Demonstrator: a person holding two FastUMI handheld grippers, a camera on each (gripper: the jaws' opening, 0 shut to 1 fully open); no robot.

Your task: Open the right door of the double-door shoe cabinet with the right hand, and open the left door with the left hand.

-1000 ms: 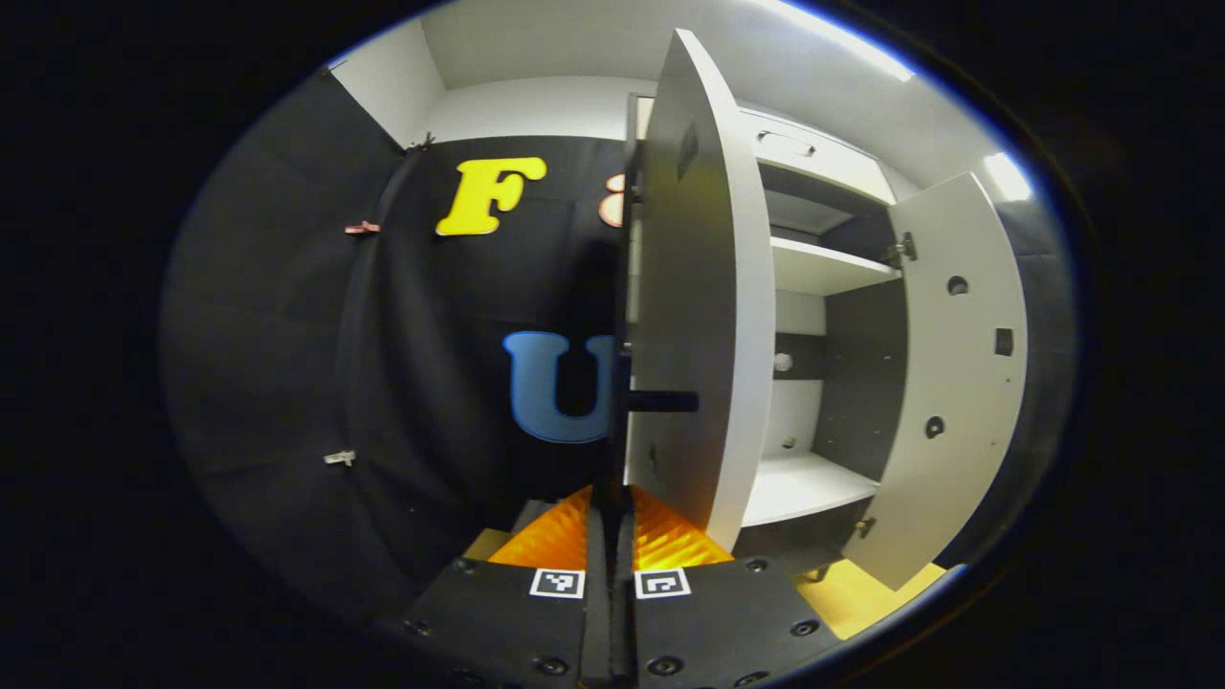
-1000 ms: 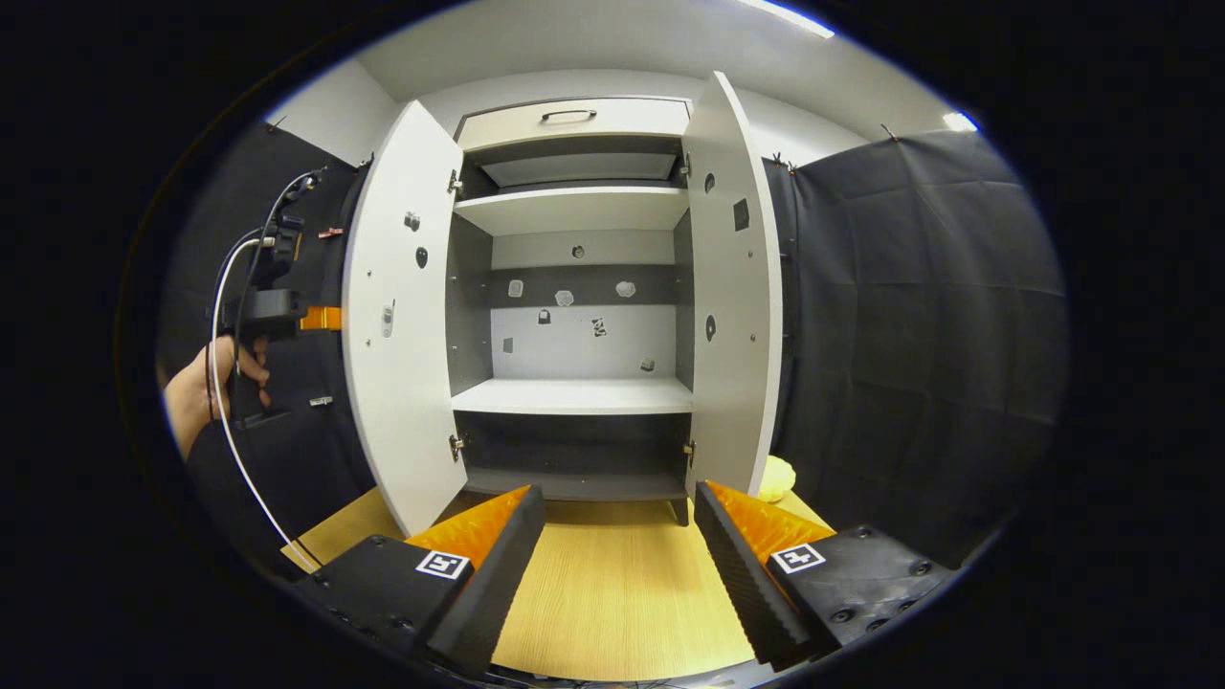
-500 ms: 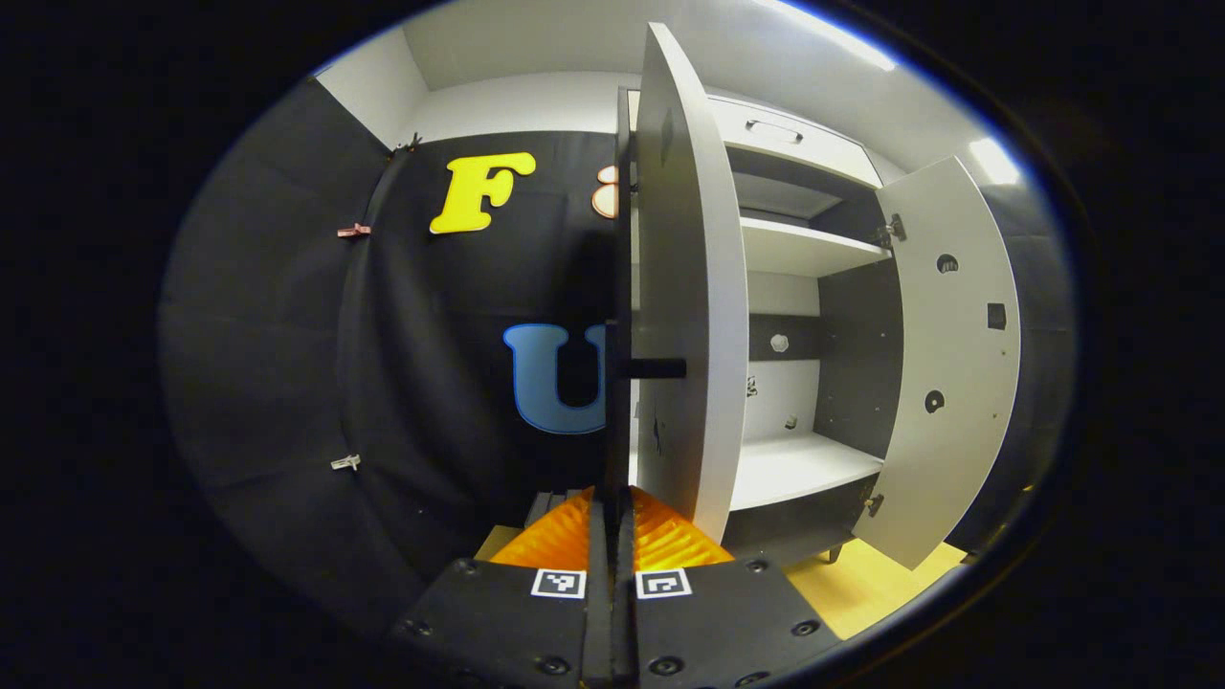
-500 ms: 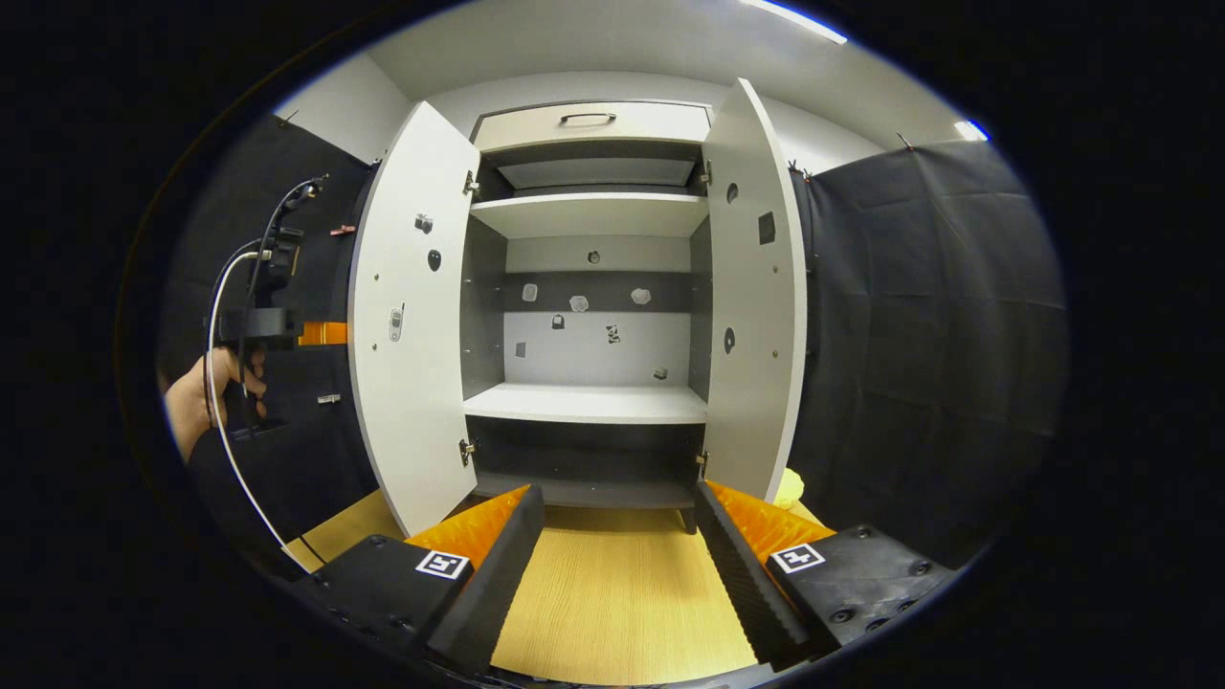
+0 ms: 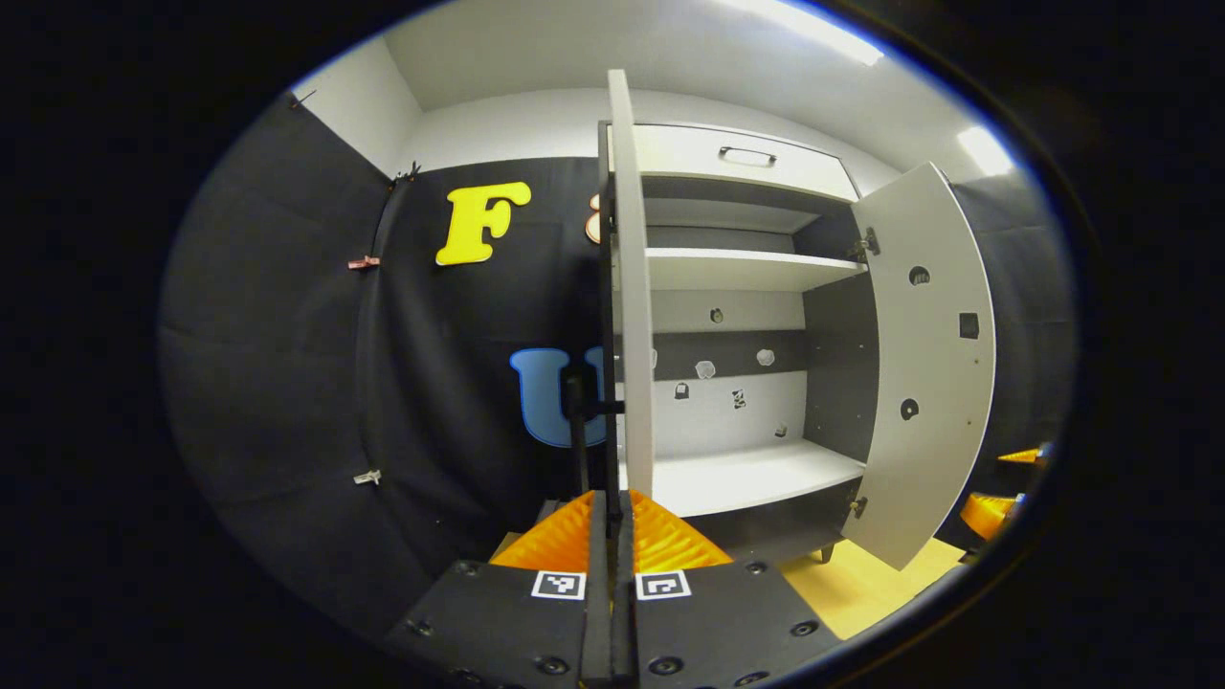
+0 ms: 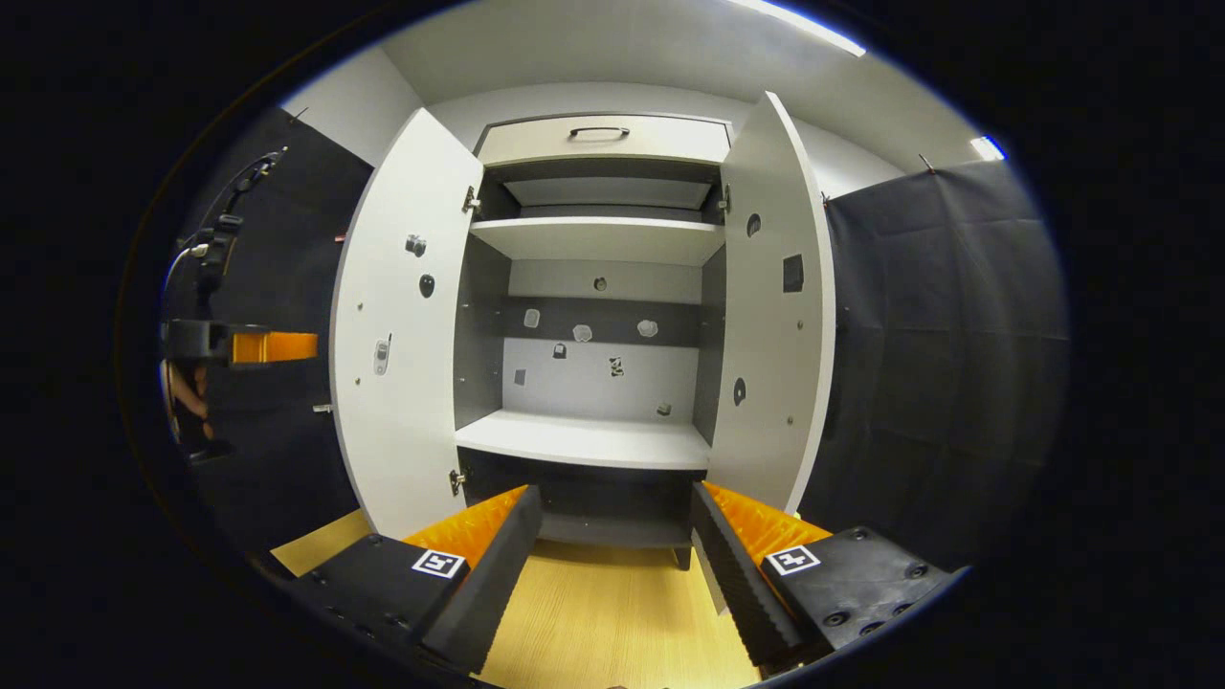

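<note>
Shoe cabinet point(image 6: 593, 287) doors open; left tongs point(image 5: 610, 517) closed, right tongs point(image 6: 612, 536) spread.

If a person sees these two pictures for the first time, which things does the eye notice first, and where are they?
The eye goes first to the shoe cabinet in the middle of the right gripper view, with the left door and the right door both swung wide and bare shelves between them. In the left gripper view the left door's edge stands right ahead of the left gripper, whose fingers are closed together. The right gripper is open over the wooden floor.
</note>
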